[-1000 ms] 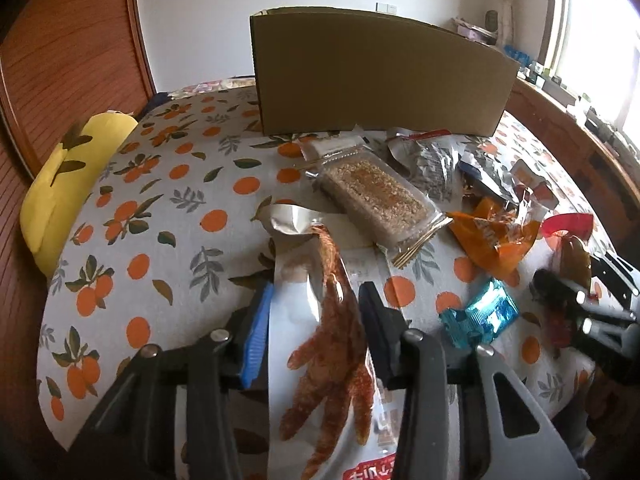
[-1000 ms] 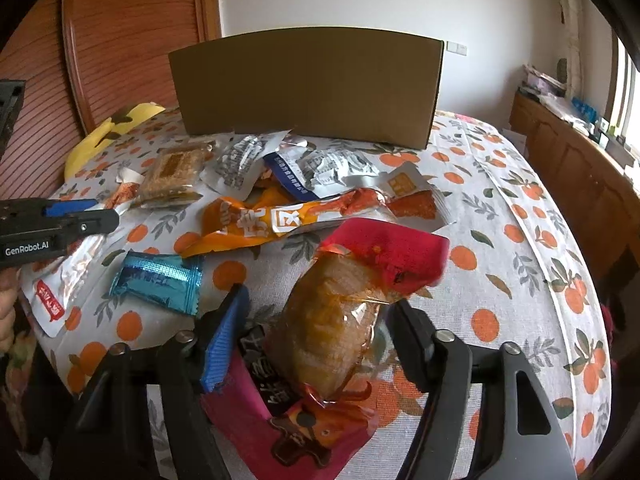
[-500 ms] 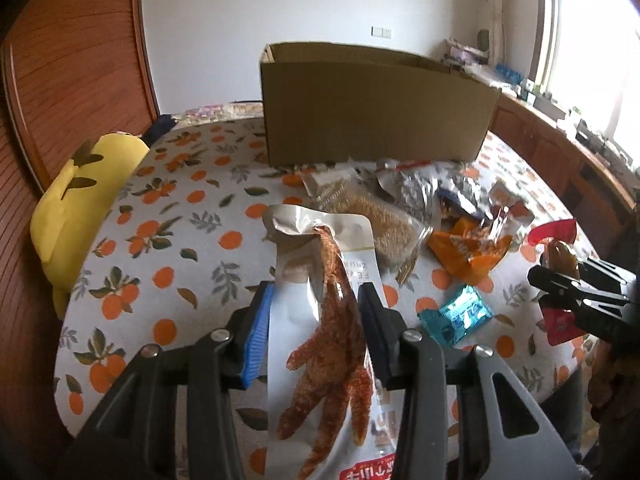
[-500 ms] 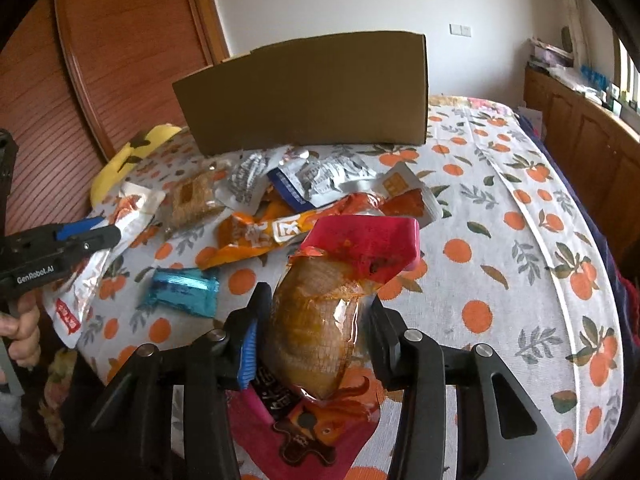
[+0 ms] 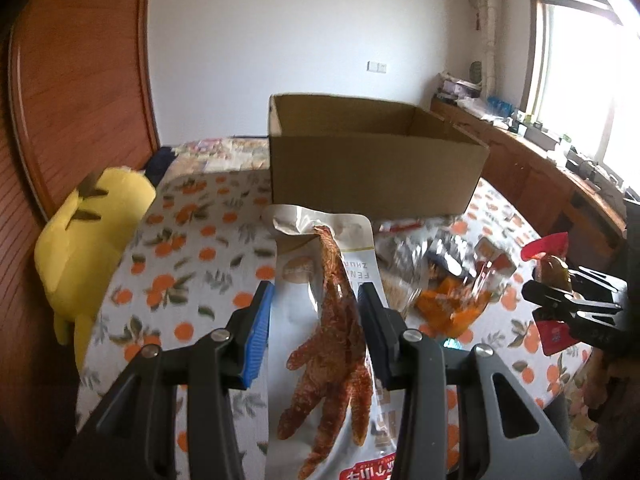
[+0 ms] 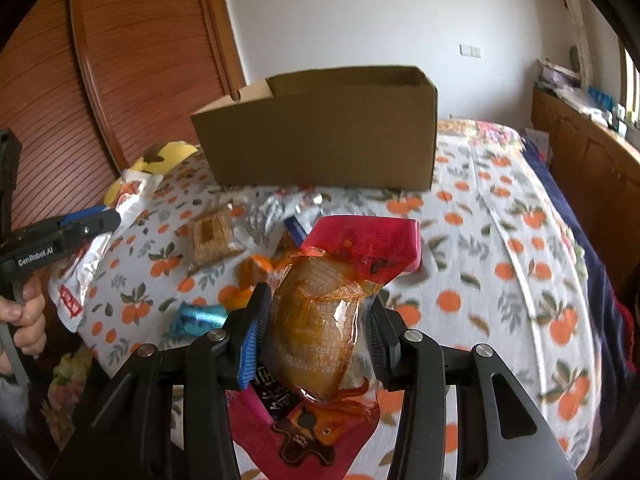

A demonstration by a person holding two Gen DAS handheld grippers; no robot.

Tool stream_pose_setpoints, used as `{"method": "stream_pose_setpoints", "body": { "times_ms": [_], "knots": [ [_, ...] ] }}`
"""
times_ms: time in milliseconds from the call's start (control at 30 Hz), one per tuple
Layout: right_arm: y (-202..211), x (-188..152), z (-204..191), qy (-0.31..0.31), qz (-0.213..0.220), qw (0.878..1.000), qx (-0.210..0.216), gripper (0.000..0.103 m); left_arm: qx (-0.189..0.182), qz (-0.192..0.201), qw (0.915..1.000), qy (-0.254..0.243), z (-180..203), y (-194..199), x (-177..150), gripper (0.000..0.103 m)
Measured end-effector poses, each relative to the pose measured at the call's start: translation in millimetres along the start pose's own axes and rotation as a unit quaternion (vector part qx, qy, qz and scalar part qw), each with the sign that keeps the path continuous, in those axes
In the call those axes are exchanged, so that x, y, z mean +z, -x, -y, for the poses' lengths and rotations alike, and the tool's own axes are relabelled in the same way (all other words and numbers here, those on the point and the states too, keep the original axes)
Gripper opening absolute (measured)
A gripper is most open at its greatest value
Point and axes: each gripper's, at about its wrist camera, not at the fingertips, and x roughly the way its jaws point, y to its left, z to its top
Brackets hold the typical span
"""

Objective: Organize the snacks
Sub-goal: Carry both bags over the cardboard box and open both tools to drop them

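White walls enclose the room. A reddish wooden slatted panel stands at left. A bright window lights a cluttered wooden sideboard. An orange-print cloth covers the counter.

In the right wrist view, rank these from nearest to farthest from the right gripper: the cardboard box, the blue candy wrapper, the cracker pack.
From the right gripper:
1. Blue candy wrapper, just left of the fingers on the tablecloth.
2. Cracker pack, farther ahead and to the left, mid-table.
3. Cardboard box, at the far end of the table, straight ahead.
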Motion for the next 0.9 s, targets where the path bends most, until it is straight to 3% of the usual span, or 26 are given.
{"method": "stream_pose_setpoints", "body": {
  "times_ms": [500,900],
  "knots": [
    [-26.5,131.0,-2.6,0.072,0.067,0.995,0.0,0.045,-0.036,0.084,0.9944,-0.054,16.0,-19.9,120.9,0.042],
    [-99.8,203.2,9.5,0.07,0.05,0.996,0.02,0.045,-0.059,0.084,0.9935,-0.05,9.2,-92.5,196.0,0.042]
  ]
}}
